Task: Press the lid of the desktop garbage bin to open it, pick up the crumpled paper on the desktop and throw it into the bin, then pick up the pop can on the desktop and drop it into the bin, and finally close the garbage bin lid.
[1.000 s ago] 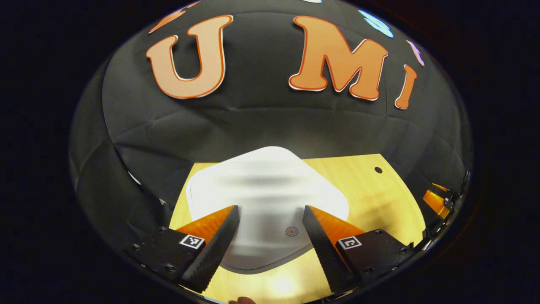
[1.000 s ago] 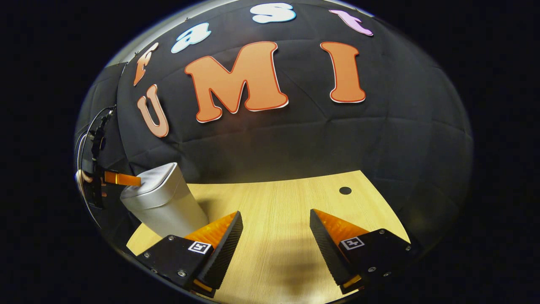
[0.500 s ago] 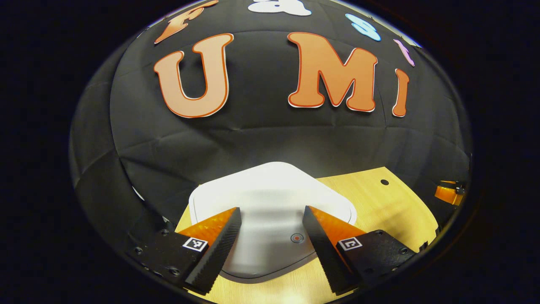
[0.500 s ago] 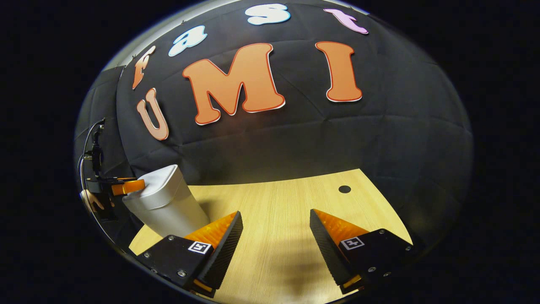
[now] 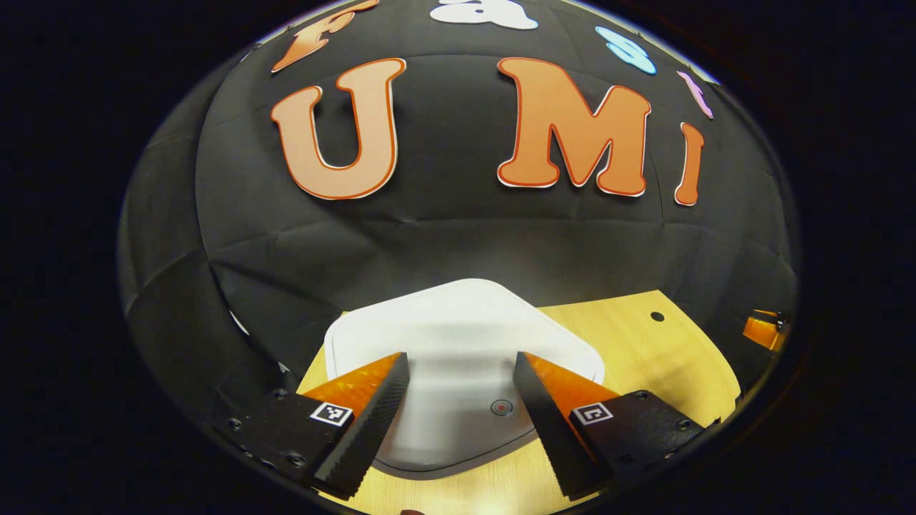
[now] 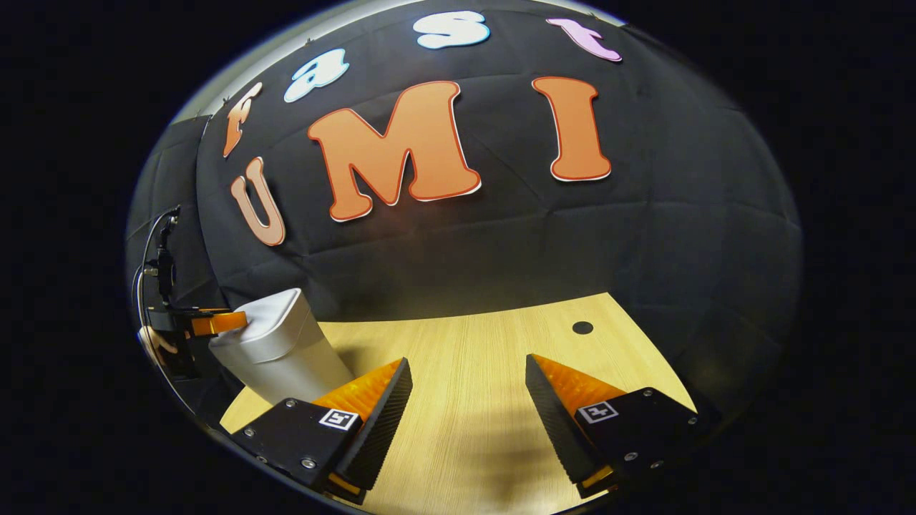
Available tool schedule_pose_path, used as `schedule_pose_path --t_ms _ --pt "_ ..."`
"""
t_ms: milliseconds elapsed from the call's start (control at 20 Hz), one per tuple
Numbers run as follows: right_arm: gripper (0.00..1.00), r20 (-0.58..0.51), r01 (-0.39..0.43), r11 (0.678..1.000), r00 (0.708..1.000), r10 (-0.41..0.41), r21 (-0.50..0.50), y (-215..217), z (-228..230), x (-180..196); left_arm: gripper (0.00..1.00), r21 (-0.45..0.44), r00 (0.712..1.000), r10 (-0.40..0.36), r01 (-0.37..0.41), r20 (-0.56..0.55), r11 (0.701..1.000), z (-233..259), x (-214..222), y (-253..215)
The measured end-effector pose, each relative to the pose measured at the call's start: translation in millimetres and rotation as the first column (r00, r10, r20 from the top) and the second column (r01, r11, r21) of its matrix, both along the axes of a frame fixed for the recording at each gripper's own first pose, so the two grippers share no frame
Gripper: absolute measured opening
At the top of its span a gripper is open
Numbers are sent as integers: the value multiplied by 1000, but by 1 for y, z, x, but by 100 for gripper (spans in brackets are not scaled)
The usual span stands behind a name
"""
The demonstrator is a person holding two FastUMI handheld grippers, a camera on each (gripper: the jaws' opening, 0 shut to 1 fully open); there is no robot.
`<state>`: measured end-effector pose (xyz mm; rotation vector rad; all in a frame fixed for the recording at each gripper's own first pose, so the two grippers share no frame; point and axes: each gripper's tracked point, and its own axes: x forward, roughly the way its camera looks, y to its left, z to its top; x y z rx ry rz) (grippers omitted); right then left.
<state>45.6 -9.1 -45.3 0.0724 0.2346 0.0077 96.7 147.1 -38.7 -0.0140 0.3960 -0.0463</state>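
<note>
The white desktop bin's lid lies flat and closed just under my left gripper, which hovers open over its near half. A small red dot marks the lid near the right finger. In the right gripper view the bin stands at the table's left end, with the left gripper poking over its lid and a hand behind it. My right gripper hangs open above bare tabletop, nothing between its fingers. A piece of it shows at the far right of the left gripper view.
The light wooden table runs to the black cloth wall behind. A round cable hole sits near its far right corner, seen too in the left gripper view. A cable hangs at the left.
The lid was blurred a second ago and is now sharp and still. My left gripper has shifted slightly lower and back over it. The right gripper has hardly moved.
</note>
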Motion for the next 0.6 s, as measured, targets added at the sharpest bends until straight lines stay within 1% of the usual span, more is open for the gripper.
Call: schedule_pose_path --t_ms 100,250,350,450,600 --pt "95 12 3 1000 1000 -3 0 0 6 0 95 -18 1000 25 -25 11 1000 3 0 -1" --pt "95 37 12 1000 999 -11 -9 -1 18 3 95 -31 996 44 -42 82 999 25 -3 -10" --pt "95 57 15 1000 998 -15 -12 1 27 3 95 -25 991 39 -36 130 999 43 -6 -21" --pt "95 80 19 1000 997 -17 -16 2 36 3 95 -17 983 12 -9 184 1000 63 -11 -38" --pt "95 115 21 999 993 -17 -28 5 49 0 94 3 960 -20 20 280 1000 91 -22 -60"
